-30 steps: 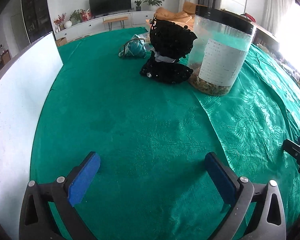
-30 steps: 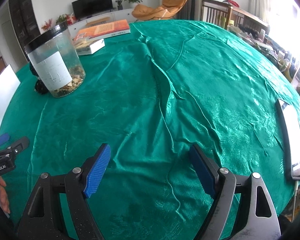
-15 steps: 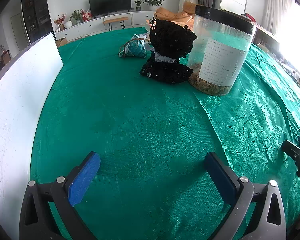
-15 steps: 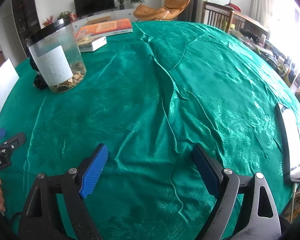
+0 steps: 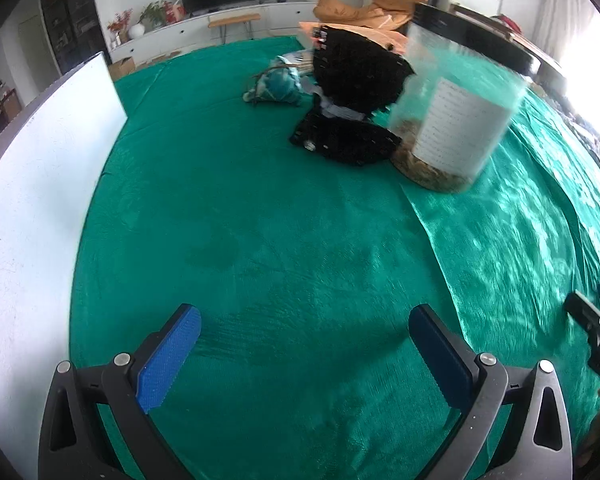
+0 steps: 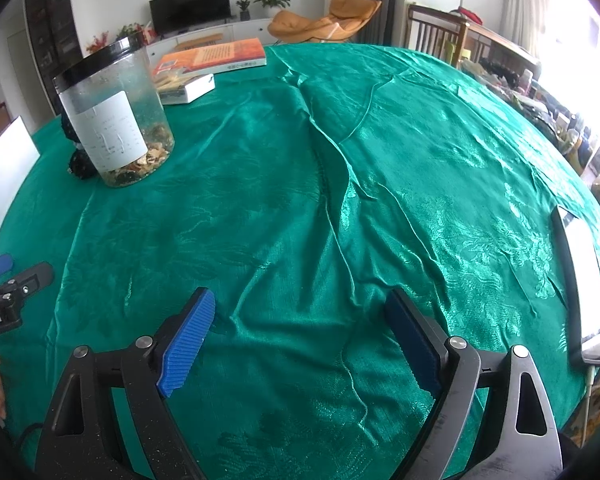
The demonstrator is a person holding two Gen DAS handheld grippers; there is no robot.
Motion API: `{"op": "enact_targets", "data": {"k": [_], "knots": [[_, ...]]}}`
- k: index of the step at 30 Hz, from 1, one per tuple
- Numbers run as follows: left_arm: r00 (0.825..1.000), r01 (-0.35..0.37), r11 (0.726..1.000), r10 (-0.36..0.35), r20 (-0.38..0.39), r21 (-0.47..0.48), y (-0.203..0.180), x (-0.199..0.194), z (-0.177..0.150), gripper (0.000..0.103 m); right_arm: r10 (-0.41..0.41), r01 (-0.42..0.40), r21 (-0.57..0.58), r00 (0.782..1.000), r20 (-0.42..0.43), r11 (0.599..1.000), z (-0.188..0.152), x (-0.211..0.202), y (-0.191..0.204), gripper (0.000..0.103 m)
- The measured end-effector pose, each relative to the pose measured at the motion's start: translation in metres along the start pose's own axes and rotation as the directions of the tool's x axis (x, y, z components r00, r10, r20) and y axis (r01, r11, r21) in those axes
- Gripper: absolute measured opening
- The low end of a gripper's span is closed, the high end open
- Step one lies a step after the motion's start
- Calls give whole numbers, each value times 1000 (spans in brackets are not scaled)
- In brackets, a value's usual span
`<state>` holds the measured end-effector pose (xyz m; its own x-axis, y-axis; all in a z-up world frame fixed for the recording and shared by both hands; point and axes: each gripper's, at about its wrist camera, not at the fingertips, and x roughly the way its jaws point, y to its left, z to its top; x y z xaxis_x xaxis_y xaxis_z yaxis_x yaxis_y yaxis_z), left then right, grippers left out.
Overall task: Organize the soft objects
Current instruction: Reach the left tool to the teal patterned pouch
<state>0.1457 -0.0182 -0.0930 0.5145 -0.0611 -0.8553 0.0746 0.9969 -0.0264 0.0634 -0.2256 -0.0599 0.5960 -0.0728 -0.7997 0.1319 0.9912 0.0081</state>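
Hand-held gripper (image 5: 304,354) agape; black soft toy (image 5: 352,96) upright

White walls, television (image 6: 190,5) on low cabinet (image 5: 220,28), orange chair (image 6: 324,20), bright window (image 6: 560,12)

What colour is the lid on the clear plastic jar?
Black; the clear plastic jar's lid shows best in the right wrist view.

- My left gripper (image 5: 306,354) is matte black plastic with bright blue ribbed pads (image 5: 168,360) and silver screws on the knuckles.
- My right gripper (image 6: 300,344) is the same build.
- White "Robot.AI" lettering is on the left one's side, with a bit of bare skin below it.
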Motion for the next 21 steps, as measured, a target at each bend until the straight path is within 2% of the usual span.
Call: {"op": "enact_targets", "data": {"k": [2,4,6,8,11,14,18,20,21], "knots": [[997,37,994,-30,67,-104,20,-13,22,103,0,0,0,1000,0,1000,0,0,1,90],[991,82,974,-58,118,-211,41,-22,47,103,0,0,0,1000,0,1000,0,0,1,90],[987,127,942,-89,133,-309,63,-21,78,103,-1,1,0,1000,0,1000,0,0,1,90],[984,161,918,-122,128,-361,79,-9,109,103,-1,1,0,1000,0,1000,0,0,1,90],[989,143,919,-124,76,-367,88,19,153,103,-1,1,0,1000,0,1000,0,0,1,90],[994,111,945,-113,11,-309,76,46,181,102,-1,1,-1,1000,0,1000,0,0,1,90],[995,70,967,-85,-54,-246,60,85,196,101,-2,2,-2,1000,0,1000,0,0,0,90],[994,46,970,-67,-82,-238,55,101,195,95,-1,1,-3,1000,-1,1000,0,0,0,91],[992,47,970,-73,-101,-238,55,108,193,83,0,0,-4,1000,-3,1000,0,0,1,92]]}}
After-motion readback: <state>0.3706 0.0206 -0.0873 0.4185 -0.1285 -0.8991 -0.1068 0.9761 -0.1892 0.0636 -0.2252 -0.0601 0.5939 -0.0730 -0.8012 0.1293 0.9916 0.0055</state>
